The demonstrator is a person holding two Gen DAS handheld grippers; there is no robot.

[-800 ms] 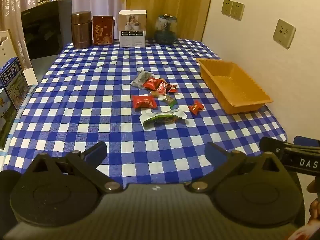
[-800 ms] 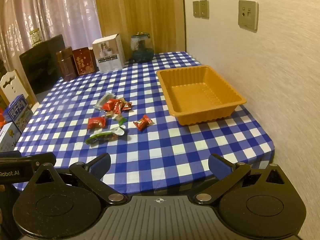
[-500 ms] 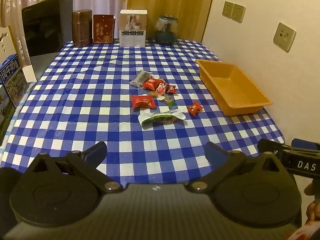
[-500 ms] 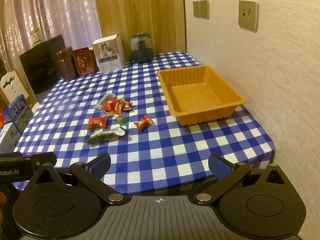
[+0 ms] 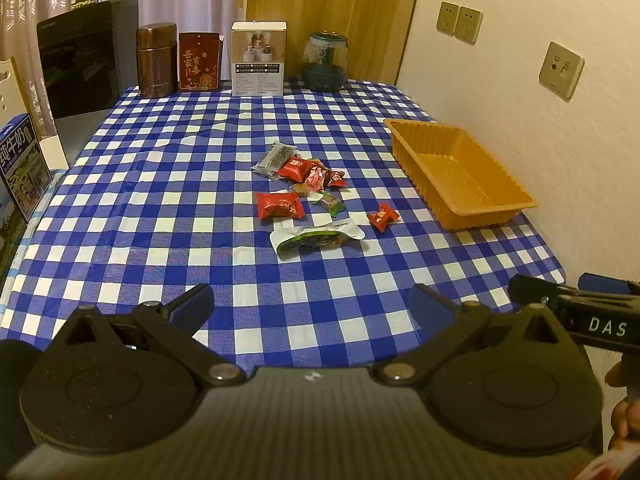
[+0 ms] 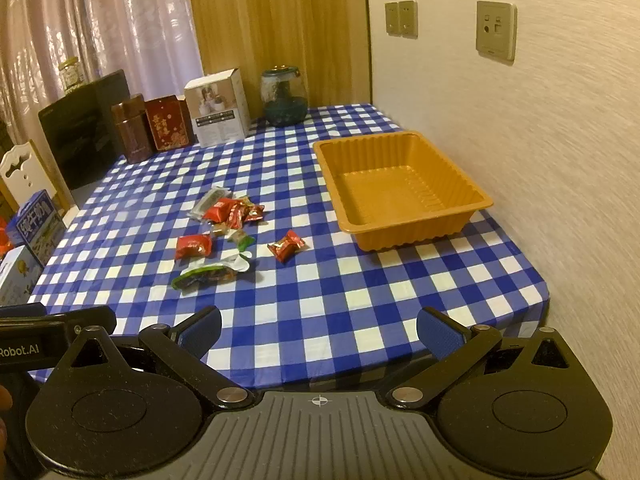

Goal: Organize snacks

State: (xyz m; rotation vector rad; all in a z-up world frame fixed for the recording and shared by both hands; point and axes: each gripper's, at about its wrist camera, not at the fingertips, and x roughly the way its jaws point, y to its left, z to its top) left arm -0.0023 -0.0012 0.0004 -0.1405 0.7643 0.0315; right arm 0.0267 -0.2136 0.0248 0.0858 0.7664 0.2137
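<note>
Several wrapped snacks lie loose in the middle of the blue-and-white checked table [image 5: 160, 216]: a red packet [image 5: 279, 205] [image 6: 193, 246], a green-and-white packet [image 5: 316, 237] [image 6: 208, 272], a small red candy [image 5: 383, 217] [image 6: 286, 245], a grey packet [image 5: 274, 157] and a red cluster [image 5: 310, 174] [image 6: 234, 211]. An empty orange tray [image 5: 460, 174] [image 6: 400, 188] stands to their right by the wall. My left gripper [image 5: 312, 306] and right gripper [image 6: 318, 330] hover open over the near table edge, well short of the snacks, nothing between their fingers.
Along the far edge stand a brown canister [image 5: 157, 60], a red box [image 5: 199, 62], a white box [image 5: 259, 65] and a glass jar [image 5: 325, 62]. A black appliance [image 5: 80, 68] and milk cartons [image 5: 20, 168] sit left. The wall [image 6: 540, 140] runs close on the right.
The left wrist view has drawn back and risen slightly, so the table looks a little farther off. The right view is almost the same. Both grippers stay open.
</note>
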